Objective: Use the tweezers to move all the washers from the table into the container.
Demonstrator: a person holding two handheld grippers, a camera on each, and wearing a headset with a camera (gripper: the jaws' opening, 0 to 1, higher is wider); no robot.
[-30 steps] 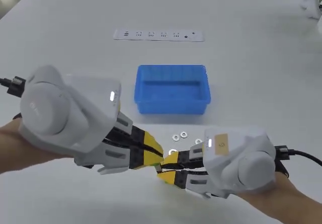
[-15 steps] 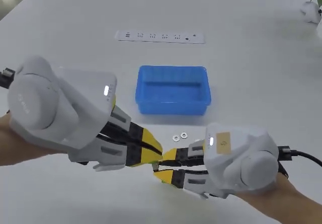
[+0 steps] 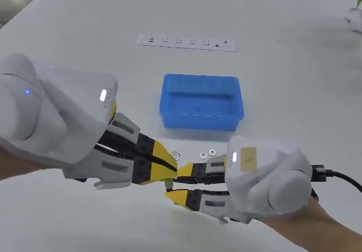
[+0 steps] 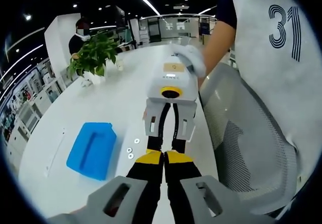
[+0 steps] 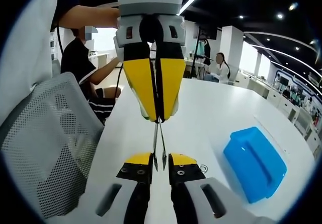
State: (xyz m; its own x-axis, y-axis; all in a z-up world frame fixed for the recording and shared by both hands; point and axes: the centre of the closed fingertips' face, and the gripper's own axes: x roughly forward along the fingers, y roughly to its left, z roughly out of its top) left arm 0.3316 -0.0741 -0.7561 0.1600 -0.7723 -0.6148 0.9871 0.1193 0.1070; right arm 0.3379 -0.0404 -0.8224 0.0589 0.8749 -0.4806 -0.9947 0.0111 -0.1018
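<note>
1. Head view: the blue container [image 3: 201, 120] sits on the white table [image 3: 283, 71]. It is a rectangular plastic tub with rounded corners and a raised rim, and its blue floor shows inside.
2. The washers [image 3: 203, 156] are small flat metal rings. Three are visible, all on the table just in front of the container's near wall. Two sit side by side and one is off to the left, close to my tong tips.
3. My left tongs [image 3: 167, 167] are clenched on the tweezers [image 5: 158, 129]. In the right gripper view the long yellow pads are pressed together on the thin metal shank, and the two prongs stick out past them.
4. My right tongs [image 5: 161, 159] have their jaws a little apart, with a narrow gap. The tweezers' pointed tips are spread and sit in that gap. I cannot tell whether the pads touch them.
5. The two tongs meet tip to tip over the table, on the near side of the washers. In the right gripper view one washer lies just beside my right jaw.
6. The tong bodies are smooth white plastic, with black arms and yellow pads.
7. A flat white power strip [image 3: 186, 42] lies beyond the container, well apart from it. The left gripper view shows a grey mesh chair [image 4: 246, 153] beside the table and a leafy potted plant [image 4: 93, 55] at the table's far end.
</note>
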